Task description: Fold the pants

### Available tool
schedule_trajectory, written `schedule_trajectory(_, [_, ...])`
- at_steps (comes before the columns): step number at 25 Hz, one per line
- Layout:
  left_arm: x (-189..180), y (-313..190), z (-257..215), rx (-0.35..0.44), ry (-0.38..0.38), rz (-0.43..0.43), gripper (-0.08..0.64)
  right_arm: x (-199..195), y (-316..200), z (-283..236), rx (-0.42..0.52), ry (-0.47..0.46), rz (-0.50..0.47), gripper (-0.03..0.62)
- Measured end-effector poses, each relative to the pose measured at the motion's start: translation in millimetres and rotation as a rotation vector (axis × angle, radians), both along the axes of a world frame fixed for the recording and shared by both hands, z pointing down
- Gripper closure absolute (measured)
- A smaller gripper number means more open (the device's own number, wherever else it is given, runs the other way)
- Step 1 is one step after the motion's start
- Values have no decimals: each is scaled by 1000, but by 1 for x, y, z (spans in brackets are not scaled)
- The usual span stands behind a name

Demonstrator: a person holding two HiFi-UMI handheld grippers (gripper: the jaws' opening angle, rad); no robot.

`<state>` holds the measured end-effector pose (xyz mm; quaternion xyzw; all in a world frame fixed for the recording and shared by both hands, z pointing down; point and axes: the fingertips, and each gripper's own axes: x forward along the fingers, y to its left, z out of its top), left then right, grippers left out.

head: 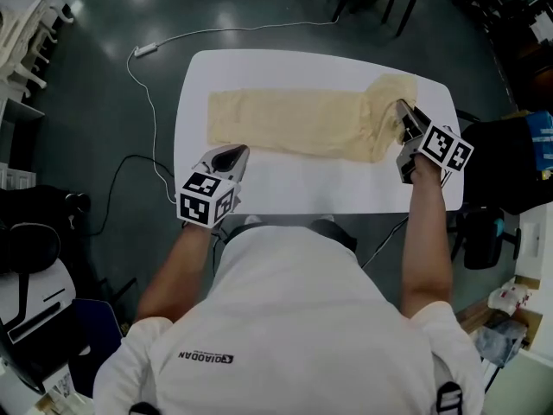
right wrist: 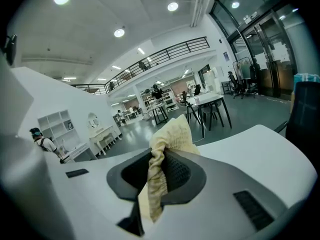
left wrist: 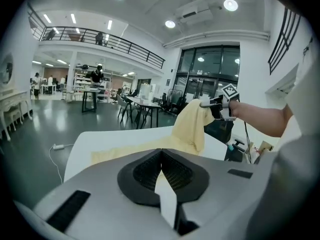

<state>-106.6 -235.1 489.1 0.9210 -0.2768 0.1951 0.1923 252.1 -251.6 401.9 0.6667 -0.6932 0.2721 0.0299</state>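
Note:
Pale yellow pants (head: 294,124) lie lengthwise across the white table (head: 302,184). Their right end is raised off the table, and my right gripper (head: 402,109) is shut on it. In the right gripper view the bunched cloth (right wrist: 170,131) is pinched between the pads and hangs down from the right gripper (right wrist: 159,159). My left gripper (head: 235,154) sits over the table's near left part, just short of the pants' near edge, shut with nothing in it. In the left gripper view its jaws (left wrist: 160,153) meet, and beyond them hangs the lifted cloth (left wrist: 192,124) held by the right gripper (left wrist: 207,104).
A white cable with a plug block (head: 143,50) runs over the dark floor left of the table. A black chair (head: 34,240) stands at the left. A dark seat with a blue item (head: 540,141) is close to the table's right end.

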Motion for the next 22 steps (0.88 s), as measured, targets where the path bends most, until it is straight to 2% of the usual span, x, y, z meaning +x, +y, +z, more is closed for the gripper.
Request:
schedule_trajectory(7, [-32,-15,-1,-6,47,-57,532,-58,-21,-17,35,-41,-56,521])
schedule_trajectory(15, [-65,-26,1,-2,56,-117,532,-116,-52,-28,63,-98,-113,520])
schedule_trajectory(22, [-113,-40,-1,19,46,-182,532,-179,-77,-17,35,-64,-166,518])
